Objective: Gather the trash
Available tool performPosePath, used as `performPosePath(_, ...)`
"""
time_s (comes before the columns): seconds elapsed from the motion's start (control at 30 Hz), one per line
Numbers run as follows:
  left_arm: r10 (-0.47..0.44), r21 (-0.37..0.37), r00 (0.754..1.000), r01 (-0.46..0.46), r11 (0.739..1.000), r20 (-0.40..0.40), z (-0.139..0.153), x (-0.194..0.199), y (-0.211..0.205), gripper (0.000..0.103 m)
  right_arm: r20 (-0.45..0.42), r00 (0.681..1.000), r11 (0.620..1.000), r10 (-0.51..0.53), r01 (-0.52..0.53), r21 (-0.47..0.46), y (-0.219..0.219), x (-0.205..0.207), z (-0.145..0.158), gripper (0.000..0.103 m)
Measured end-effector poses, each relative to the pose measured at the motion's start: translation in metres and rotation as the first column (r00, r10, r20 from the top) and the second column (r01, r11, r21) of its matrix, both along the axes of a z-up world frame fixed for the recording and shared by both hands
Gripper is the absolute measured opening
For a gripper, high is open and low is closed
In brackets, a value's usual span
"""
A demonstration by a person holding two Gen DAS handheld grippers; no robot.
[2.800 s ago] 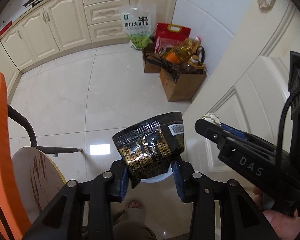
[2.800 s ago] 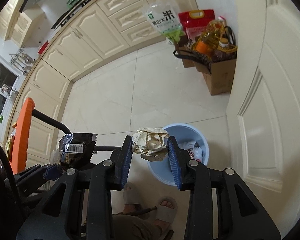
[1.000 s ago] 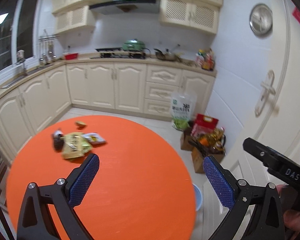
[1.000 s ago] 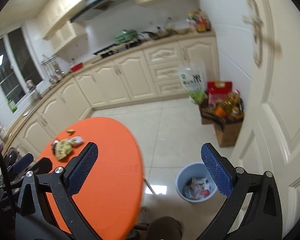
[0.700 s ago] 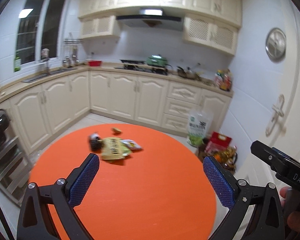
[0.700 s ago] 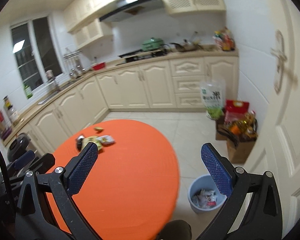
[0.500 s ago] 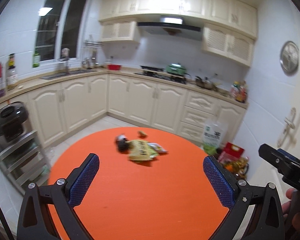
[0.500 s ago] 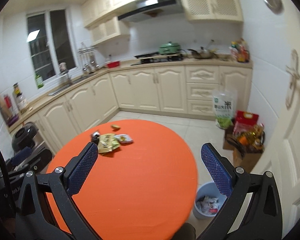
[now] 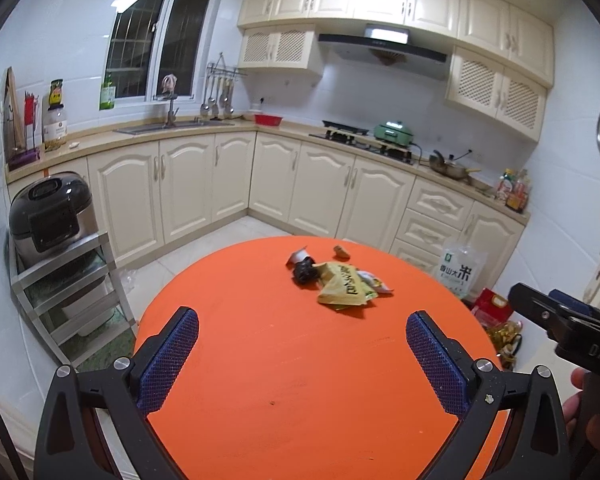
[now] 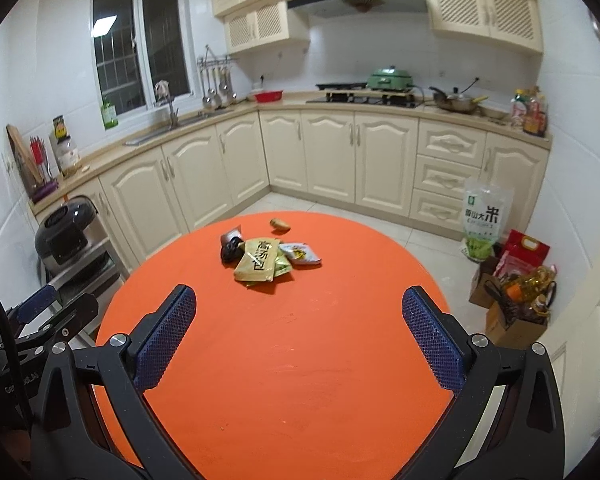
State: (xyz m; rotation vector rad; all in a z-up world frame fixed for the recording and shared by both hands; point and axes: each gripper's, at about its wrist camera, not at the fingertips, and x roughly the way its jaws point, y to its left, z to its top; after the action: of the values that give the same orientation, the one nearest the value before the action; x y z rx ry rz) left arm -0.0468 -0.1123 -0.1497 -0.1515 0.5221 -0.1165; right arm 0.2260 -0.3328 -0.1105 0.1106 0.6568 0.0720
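A small pile of trash lies on the far part of the round orange table point(image 9: 300, 380) point(image 10: 300, 360): a yellow-green snack bag point(image 9: 342, 289) point(image 10: 257, 265), a crumpled black wrapper point(image 9: 305, 271) point(image 10: 231, 249), a small white-green packet point(image 9: 374, 282) point(image 10: 302, 253) and a brown scrap point(image 9: 342, 253) point(image 10: 280, 223). My left gripper point(image 9: 302, 350) is open and empty above the near table. My right gripper point(image 10: 299, 334) is open and empty too, short of the pile. The bin is out of view.
Cream kitchen cabinets point(image 9: 328, 188) run along the back. A rice cooker point(image 9: 50, 210) sits on a metal rack at left. A rice bag point(image 10: 485, 216), a red bag and cardboard boxes with oil bottles point(image 10: 516, 300) stand on the floor at right, beside a white door.
2.8 s ago each gripper was shut on trash over the blue bin. Both are now open and empty, and have swung up and left to face the table and the pile.
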Motion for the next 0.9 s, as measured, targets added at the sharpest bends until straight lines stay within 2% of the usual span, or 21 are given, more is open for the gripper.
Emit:
performPosePath(0.17, 0.028, 0.006, 0.999, -0.028, 1.000, -0.029, 0.006, 0.049, 0.006, 0.102, -0.073, 0.997, 1.000, 0.025, -0.025, 0.003, 0.011, 0.038, -0.026, 0.103)
performPosePath(0.47, 0.073, 0.016, 0.993, -0.072, 0.997, -0.090, -0.001, 0.136, 0.022, 0.102, -0.188, 0.979, 0.996, 0.083, -0.078, 0.036, 0.045, 0.128, -0.082, 0.102)
performPosePath(0.63, 0.074, 0.032, 0.991, -0.071, 0.997, -0.110, -0.006, 0.178, 0.023, 0.102, -0.262, 0.958, 0.993, 0.114, -0.111, 0.026, 0.071, 0.181, -0.117, 0.083)
performPosePath(0.77, 0.072, 0.037, 0.989, -0.068, 0.997, -0.128, -0.012, 0.208, 0.019, 0.102, -0.307, 0.945, 0.993, 0.112, -0.113, 0.013, 0.083, 0.206, -0.141, 0.076)
performPosePath(0.87, 0.066, 0.040, 0.987, -0.061, 0.997, -0.148, -0.019, 0.232, 0.016, 0.102, -0.311, 0.946, 0.995, 0.097, -0.104, -0.005, 0.087, 0.214, -0.148, 0.071)
performPosePath(0.9, 0.064, 0.040, 0.986, -0.058, 0.997, -0.154, -0.022, 0.237, 0.015, 0.102, -0.309, 0.947, 0.994, 0.091, -0.103, -0.021, 0.089, 0.216, -0.149, 0.067)
